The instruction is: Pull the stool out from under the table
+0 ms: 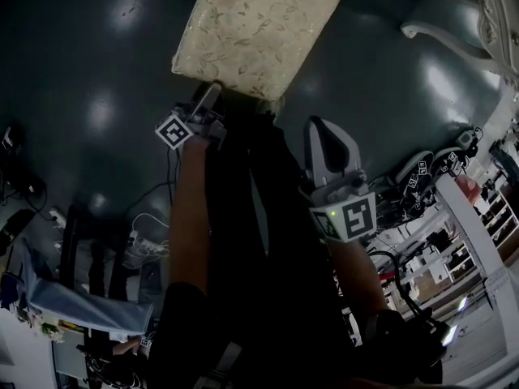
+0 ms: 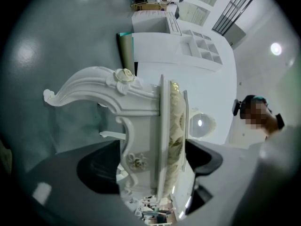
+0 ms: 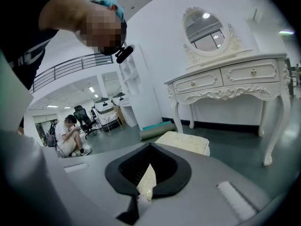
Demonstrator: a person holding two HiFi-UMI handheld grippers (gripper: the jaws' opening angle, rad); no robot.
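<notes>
In the head view the stool (image 1: 259, 27) stands on the dark glossy floor (image 1: 89, 47) at the far side, its cream patterned cushion facing up, well clear of the white carved table leg (image 1: 454, 40) at the far right. The left gripper (image 1: 212, 94) reaches to the stool's near edge, with its marker cube on the near side. The right gripper (image 1: 318, 128) hangs apart from the stool, nearer the person and to the right, with its tips drawn together. In the left gripper view the picture is rolled on its side. The stool (image 2: 141, 107) fills the middle, showing its curved white leg, carved rose and cushion edge. The left gripper (image 2: 153, 166) has its jaws spread wide, and the seat's edge runs between the two dark pads (image 2: 99, 171), which lie close on either side without a clear squeeze. A white shelf unit (image 2: 197, 46) stands far behind. In the right gripper view the right gripper (image 3: 146, 173) has its jaws closed to a thin slit. A cream sliver shows in that slit, and I cannot tell what it is. Beyond the jaws the stool (image 3: 183, 142) sits on the open floor, in front of the white dressing table (image 3: 235, 79) with its oval mirror (image 3: 207, 29), not under it. A rolled mat (image 3: 157, 131) lies by the wall, and a seated person (image 3: 66, 135) is far off to the left.
</notes>
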